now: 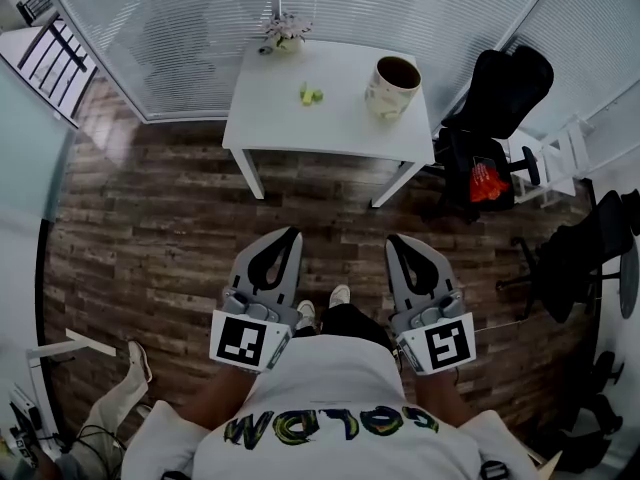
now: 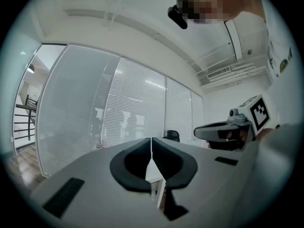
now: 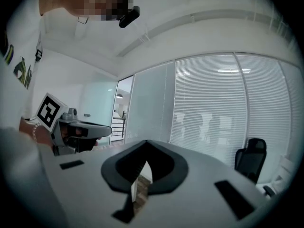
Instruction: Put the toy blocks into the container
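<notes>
Both tools are clenched on nothing: the left gripper (image 1: pixel 291 234) has its jaws pressed tip to tip, with only the dark hollow behind them and no object in it; the right gripper (image 1: pixel 396 239) is the same, jaws together and empty; the two sit side by side in front of the person's body, pointing roughly level, well short of the white table (image 1: pixel 270 118)

The step in hand reads as the approach, with no block picked up yet; to do it well I would come up square to the table's near edge, part one gripper's jaws before it reaches the block rather than above it, and lower it so a pad sits on either side of the piece; the block looks small and light, so a slow close should keep it from skating off

The toy blocks (image 1: pixel 311 95) show as a small yellow-green cluster on the tabletop, left of centre; how many pieces I cannot tell from here; the container (image 1: pixel 393 88) is a cream patterned pot, upright, with a dark open mouth, well apart to their right; a small potted plant (image 1: pixel 284 34) stands at the table's far edge
</notes>
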The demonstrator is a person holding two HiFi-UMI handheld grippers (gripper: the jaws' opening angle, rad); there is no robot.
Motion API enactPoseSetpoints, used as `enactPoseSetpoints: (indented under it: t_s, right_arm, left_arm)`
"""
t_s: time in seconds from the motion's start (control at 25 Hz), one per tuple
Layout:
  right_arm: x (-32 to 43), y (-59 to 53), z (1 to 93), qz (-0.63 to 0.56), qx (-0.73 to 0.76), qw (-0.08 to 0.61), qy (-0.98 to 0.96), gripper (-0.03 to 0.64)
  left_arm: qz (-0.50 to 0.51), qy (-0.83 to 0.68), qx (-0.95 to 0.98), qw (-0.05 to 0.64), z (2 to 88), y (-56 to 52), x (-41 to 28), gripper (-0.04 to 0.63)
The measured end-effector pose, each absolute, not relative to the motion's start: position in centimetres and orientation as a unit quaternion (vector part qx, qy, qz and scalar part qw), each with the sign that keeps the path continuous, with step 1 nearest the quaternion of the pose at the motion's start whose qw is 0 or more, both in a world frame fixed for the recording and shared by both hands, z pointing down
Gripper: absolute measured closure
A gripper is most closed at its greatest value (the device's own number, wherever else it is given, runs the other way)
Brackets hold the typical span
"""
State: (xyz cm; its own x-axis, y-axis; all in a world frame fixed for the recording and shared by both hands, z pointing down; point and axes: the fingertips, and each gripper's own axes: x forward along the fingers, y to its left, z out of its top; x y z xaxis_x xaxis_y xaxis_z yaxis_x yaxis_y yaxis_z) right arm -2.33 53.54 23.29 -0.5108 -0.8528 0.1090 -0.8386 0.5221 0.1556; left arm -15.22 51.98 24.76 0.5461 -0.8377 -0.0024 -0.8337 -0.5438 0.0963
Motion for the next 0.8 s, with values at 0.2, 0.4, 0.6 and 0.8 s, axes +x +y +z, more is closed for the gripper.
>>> enactPoseSetpoints:
  t_s: [0.2, 0.4, 0.6, 0.8]
  right_arm:
    - [-2.1, 51.1, 23.6, -0.039, 0.489, 0.085, -0.867, 0.609]
    - [0.4, 47.0, 24.0, -0.039, 0.497, 0.081, -0.863, 0.609]
    - [4.1, 41.2, 24.2, -0.034, 0.503, 0.074, -0.86, 0.61]
    - [8.4, 34.8, 23.8, -0.032, 0.502, 0.073, -0.861, 0.609]
  left_arm:
    - [-0.024, -0.472, 0.88, 0.047, 25.2, 49.6, -14.7, 0.577]
    - [-0.022, -0.468, 0.882, 0.046, 25.4, 45.5, -12.2, 0.577]
    - [-0.019, -0.467, 0.883, 0.042, 25.2, 39.4, -8.8, 0.577]
    - [-0.017, -0.47, 0.882, 0.038, 24.4, 32.9, -4.5, 0.577]
